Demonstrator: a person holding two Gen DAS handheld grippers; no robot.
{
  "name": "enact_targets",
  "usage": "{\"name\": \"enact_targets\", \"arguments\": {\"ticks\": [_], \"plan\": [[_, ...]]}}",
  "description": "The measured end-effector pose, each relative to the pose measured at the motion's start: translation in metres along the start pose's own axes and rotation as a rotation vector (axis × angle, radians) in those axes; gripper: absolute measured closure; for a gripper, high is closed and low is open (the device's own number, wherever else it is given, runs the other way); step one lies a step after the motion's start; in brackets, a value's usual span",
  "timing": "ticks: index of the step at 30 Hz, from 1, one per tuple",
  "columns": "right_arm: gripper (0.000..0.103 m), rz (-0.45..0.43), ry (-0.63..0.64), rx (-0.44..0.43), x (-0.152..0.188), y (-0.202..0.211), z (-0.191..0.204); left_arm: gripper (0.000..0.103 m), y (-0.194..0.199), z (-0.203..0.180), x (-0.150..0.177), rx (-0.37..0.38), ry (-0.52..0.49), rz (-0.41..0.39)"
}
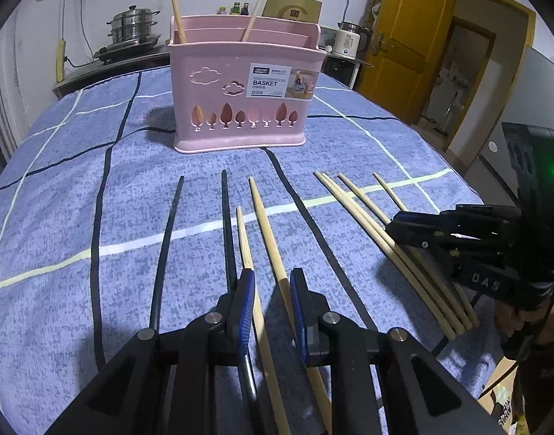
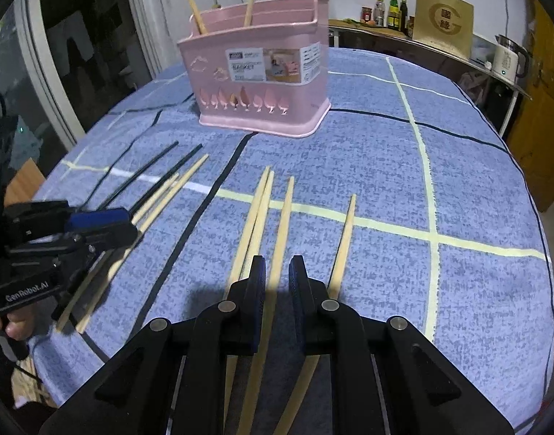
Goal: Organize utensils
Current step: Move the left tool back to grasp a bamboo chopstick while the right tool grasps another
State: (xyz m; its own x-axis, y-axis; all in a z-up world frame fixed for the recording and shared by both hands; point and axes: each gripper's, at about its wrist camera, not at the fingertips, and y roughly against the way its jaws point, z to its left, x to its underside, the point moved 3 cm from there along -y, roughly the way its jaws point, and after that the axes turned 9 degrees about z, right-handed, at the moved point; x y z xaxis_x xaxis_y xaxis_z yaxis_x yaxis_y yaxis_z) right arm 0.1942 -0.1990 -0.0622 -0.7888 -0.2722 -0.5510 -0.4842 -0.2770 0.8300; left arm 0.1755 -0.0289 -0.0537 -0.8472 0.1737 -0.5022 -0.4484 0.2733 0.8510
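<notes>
A pink utensil basket [image 1: 240, 90] stands at the far middle of the table and holds two wooden chopsticks [image 1: 176, 5]; it also shows in the right wrist view [image 2: 259, 72]. My left gripper [image 1: 272, 282] is open, low over the cloth, its fingers either side of a wooden chopstick [image 1: 266, 232]. Another wooden chopstick [image 1: 243, 239] and two black chopsticks [image 1: 168, 232] lie to its left. My right gripper [image 2: 277, 272] is open, its fingers either side of a wooden chopstick [image 2: 282, 224] in a group of several [image 2: 257, 210].
The table has a blue checked cloth [image 1: 77, 181]. Behind it a counter holds a steel pot [image 1: 132, 23], bottles [image 2: 389, 11] and a white kettle [image 1: 349, 40]. A yellow door [image 1: 404, 36] is at the right. The table's edge drops off at the right [image 2: 541, 253].
</notes>
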Motion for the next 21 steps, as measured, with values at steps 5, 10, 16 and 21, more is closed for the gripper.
{"name": "enact_targets", "arguments": {"ticks": [5,10,16,21], "plan": [[0.089,0.004,-0.001,0.008,-0.007,-0.003,-0.001,0.084,-0.003,0.001,-0.005,-0.011,0.004,0.006],[0.089,0.01,-0.014,0.006,-0.014,-0.006,-0.004,0.084,-0.008,0.001,-0.01,-0.008,0.002,0.023],[0.089,0.014,-0.02,0.002,-0.018,-0.008,-0.006,0.084,-0.014,0.004,-0.018,-0.012,0.02,0.045],[0.089,0.014,-0.021,-0.006,-0.019,-0.009,-0.008,0.084,-0.011,0.007,-0.017,0.002,0.029,0.035]]}}
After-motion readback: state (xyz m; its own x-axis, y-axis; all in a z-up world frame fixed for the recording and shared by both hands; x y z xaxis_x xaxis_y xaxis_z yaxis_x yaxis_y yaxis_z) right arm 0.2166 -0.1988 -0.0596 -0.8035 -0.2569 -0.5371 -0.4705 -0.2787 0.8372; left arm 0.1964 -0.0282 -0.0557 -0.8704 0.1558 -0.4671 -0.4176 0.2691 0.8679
